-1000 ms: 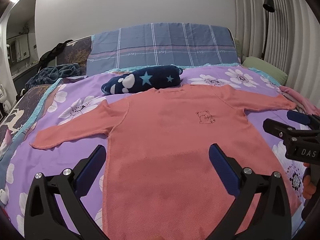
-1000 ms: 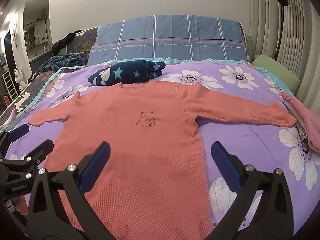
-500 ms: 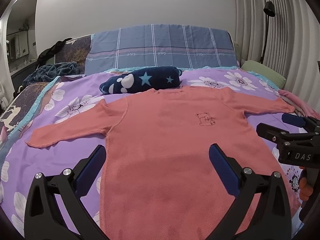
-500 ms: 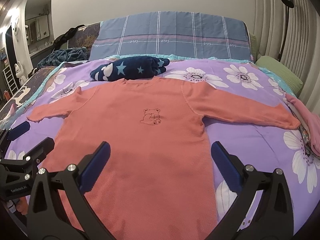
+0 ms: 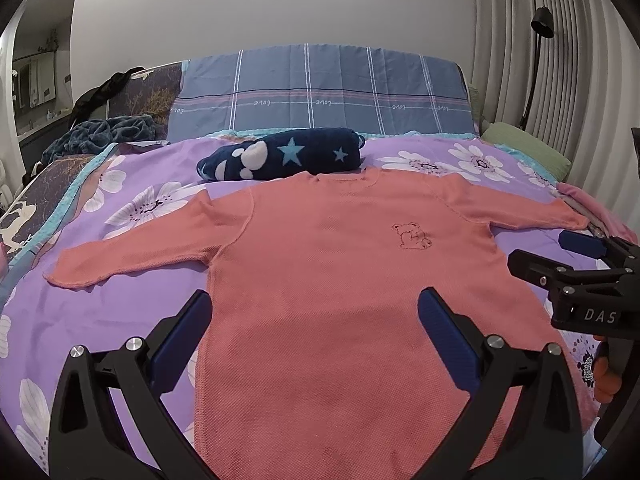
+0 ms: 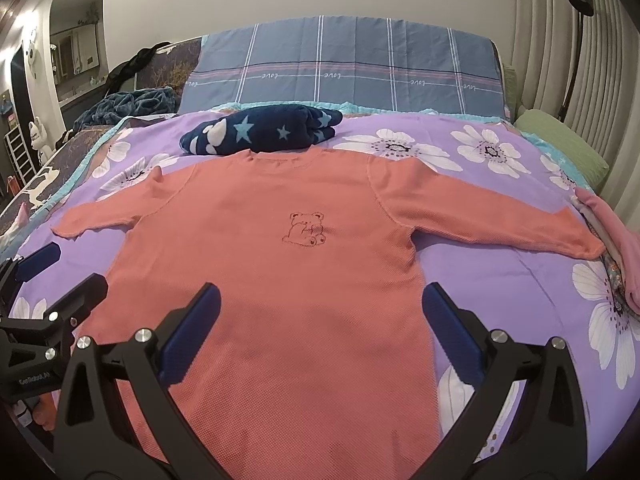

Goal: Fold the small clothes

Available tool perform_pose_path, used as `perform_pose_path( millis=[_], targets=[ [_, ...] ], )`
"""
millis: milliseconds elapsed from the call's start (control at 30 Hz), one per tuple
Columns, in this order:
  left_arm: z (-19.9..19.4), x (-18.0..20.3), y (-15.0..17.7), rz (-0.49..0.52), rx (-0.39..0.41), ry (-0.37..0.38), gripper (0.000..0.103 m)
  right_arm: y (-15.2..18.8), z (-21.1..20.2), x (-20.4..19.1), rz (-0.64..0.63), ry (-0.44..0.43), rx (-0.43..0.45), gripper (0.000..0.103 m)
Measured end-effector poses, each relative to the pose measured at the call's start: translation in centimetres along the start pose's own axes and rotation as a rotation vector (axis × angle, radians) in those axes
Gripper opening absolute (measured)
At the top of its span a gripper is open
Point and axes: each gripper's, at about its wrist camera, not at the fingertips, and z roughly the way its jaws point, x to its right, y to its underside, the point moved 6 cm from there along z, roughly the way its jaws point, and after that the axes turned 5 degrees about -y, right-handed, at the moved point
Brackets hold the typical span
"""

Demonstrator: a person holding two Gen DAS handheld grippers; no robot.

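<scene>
No fold shows yet on the salmon shirt (image 5: pixel 320 280), which lies flat, front up and sleeves out, across a purple flowered bedspread (image 6: pixel 500 280). A navy star-print bundle (image 5: pixel 280 159) near its collar looks already folded; pink clothes (image 6: pixel 612 240) wait at the bed's right edge. The left gripper (image 5: pixel 316 332) and right gripper (image 6: pixel 320 320) hover spread wide and empty above the hem.

The shirt (image 5: pixel 340 280) is matt cloth with a fine waffle-like knit. Under it, the bedspread (image 5: pixel 132 292) is smooth printed cloth. Behind the shirt, the blanket (image 5: pixel 280 158) looks plush and fuzzy. The left gripper (image 5: pixel 316 320) is matt black plastic with shiny metal screws.
</scene>
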Motion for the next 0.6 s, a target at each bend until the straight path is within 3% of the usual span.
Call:
perform_pose_path(
  millis=[133,267,333,600],
  targets=[
    [0.7,-1.0,0.2,-0.051,-0.027,0.013,0.102,0.0,0.4,0.1,0.011,0.003,-0.010,0.101],
    [2.4,-4.5,0.6,-0.175,-0.076,0.025,0.102,0.3,1.1,0.5,0.016,0.010,-0.032,0.101],
    [3.5,-8.0,1.1,-0.263,-0.107,-0.010,0.102,0.4,1.3,0.6,0.011,0.014,-0.038,0.101],
    [8.4,-24.8,3.5,-0.677,-0.194,-0.145,0.072,0.8,2.7,1.2,0.014,0.027,-0.061,0.101]
  ],
)
